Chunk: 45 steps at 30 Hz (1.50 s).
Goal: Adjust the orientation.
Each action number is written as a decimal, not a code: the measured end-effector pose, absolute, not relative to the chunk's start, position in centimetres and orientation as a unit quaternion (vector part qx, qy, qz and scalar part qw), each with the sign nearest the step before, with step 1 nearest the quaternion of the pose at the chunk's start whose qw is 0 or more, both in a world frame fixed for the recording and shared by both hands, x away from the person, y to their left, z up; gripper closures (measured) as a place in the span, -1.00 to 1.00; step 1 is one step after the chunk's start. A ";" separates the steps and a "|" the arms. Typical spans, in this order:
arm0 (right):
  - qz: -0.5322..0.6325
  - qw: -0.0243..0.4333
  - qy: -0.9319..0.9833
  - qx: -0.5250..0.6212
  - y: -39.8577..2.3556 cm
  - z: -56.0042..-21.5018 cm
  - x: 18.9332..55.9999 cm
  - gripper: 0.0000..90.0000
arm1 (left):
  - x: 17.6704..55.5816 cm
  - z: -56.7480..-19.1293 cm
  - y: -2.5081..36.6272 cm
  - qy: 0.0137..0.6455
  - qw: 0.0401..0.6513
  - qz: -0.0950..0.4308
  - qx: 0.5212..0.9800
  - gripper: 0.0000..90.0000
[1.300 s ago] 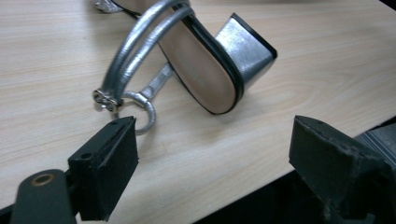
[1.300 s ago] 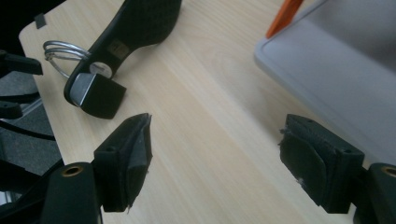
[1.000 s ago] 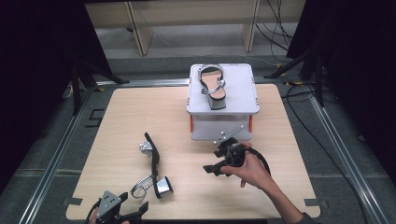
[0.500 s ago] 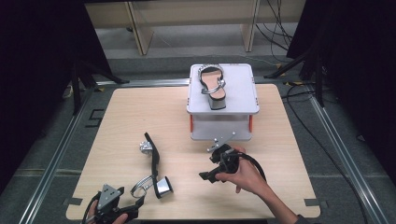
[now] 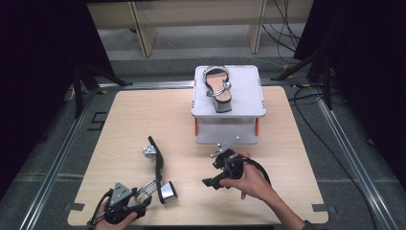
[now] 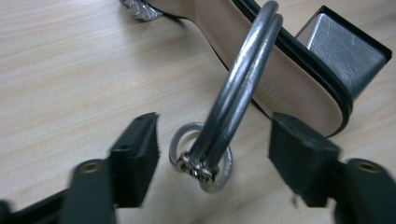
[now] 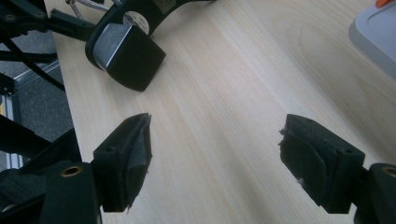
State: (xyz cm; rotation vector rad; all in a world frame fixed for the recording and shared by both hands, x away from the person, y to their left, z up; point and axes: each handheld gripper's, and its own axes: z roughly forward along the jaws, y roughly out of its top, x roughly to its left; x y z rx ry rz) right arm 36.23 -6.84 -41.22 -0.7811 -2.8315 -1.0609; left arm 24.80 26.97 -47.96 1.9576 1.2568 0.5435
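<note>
A silver block-heel sandal (image 5: 156, 163) lies on its side on the wooden table (image 5: 143, 120). Its looped ankle strap (image 6: 236, 88) stands between the jaws of my left gripper (image 6: 215, 140), which sits at the table's near left edge (image 5: 143, 200). Those jaws have just been closing, but there are gaps on both sides of the strap and the pads do not touch it. The matching sandal (image 5: 218, 88) stands on a white box (image 5: 249, 91). My right gripper (image 7: 217, 135) hovers open over bare wood in front of the box (image 5: 210, 172), with nothing between its jaws.
The white box rests on a lower tier with orange posts (image 5: 195, 127) at the table's far middle. The lying sandal's heel block (image 7: 126, 53) is up and left of the right jaws. Metal rails (image 5: 62, 153) and dark floor with cables surround the table.
My left gripper has slid toward the lying sandal's strap and its jaws have narrowed around it. The right hand has barely shifted.
</note>
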 end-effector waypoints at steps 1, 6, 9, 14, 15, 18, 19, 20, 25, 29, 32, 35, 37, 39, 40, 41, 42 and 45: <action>-0.341 0.010 -0.905 -0.253 -6.8 -41.2 36.2 -0.44 | 24.9 -48.0 27.0 0.484 0.362 0.213 0.768 -0.02; -0.343 0.009 -0.903 -0.259 -6.9 -41.0 36.1 -0.44 | 25.2 -47.8 27.0 0.462 0.354 0.230 0.780 0.44; -0.344 0.005 -0.905 -0.250 -6.9 -40.9 36.1 -0.43 | 25.2 -47.6 26.9 0.455 0.377 0.242 0.769 0.71; -0.346 0.008 -0.904 -0.251 -6.8 -40.9 36.2 -0.43 | 25.1 -46.0 26.3 0.430 0.400 0.258 0.767 0.81; -0.344 0.011 -0.903 -0.256 -6.8 -40.8 36.2 -0.43 | 25.2 -45.6 26.0 0.423 0.403 0.261 0.769 0.81; -0.348 0.009 -0.903 -0.252 -6.9 -40.8 36.4 -0.43 | 25.8 -44.6 24.6 0.403 0.416 0.257 0.774 0.81; -0.347 0.006 -0.904 -0.252 -6.9 -40.8 36.3 -0.43 | 26.0 -44.3 24.1 0.396 0.421 0.257 0.775 0.81; -0.345 0.008 -0.902 -0.258 -6.9 -40.8 36.2 -0.43 | 26.3 -44.0 23.6 0.390 0.418 0.258 0.779 0.81; -0.346 0.000 -0.905 -0.247 -6.8 -40.8 36.1 -0.42 | 27.8 -43.9 21.4 0.363 0.417 0.248 0.795 0.85; -0.341 0.004 -0.907 -0.248 -6.8 -41.1 36.1 -0.42 | 28.7 -44.4 19.9 0.354 0.421 0.236 0.801 0.80; -0.338 0.002 -0.909 -0.246 -6.8 -41.4 36.2 -0.42 | 29.5 -44.6 18.8 0.343 0.400 0.222 0.821 0.49; -0.332 0.001 -0.911 -0.245 -6.5 -41.6 36.1 -0.42 | 29.4 -44.4 17.9 0.348 0.410 0.208 0.817 -0.02; -0.328 0.006 -0.913 -0.243 -6.3 -41.9 35.8 -0.42 | 29.2 -43.8 18.2 0.355 0.421 0.213 0.807 -0.29; -0.329 0.004 -0.913 -0.241 -5.9 -42.2 35.6 -0.42 | 28.4 -43.1 18.9 0.363 0.431 0.226 0.795 -0.44; -0.328 0.007 -0.914 -0.239 -5.8 -42.3 35.5 -0.43 | 28.0 -42.8 19.6 0.364 0.425 0.234 0.795 -0.52; -0.328 0.007 -0.914 -0.239 -5.5 -42.4 35.3 -0.44 | 27.5 -42.6 20.0 0.372 0.431 0.238 0.787 -0.55; -0.328 0.006 -0.915 -0.236 -5.3 -42.5 35.0 -0.44 | 27.0 -42.3 20.6 0.374 0.433 0.242 0.784 -0.56; -0.328 0.018 -0.917 -0.226 -4.3 -43.0 34.5 -0.46 | 25.6 -42.3 21.7 0.386 0.444 0.243 0.771 -0.61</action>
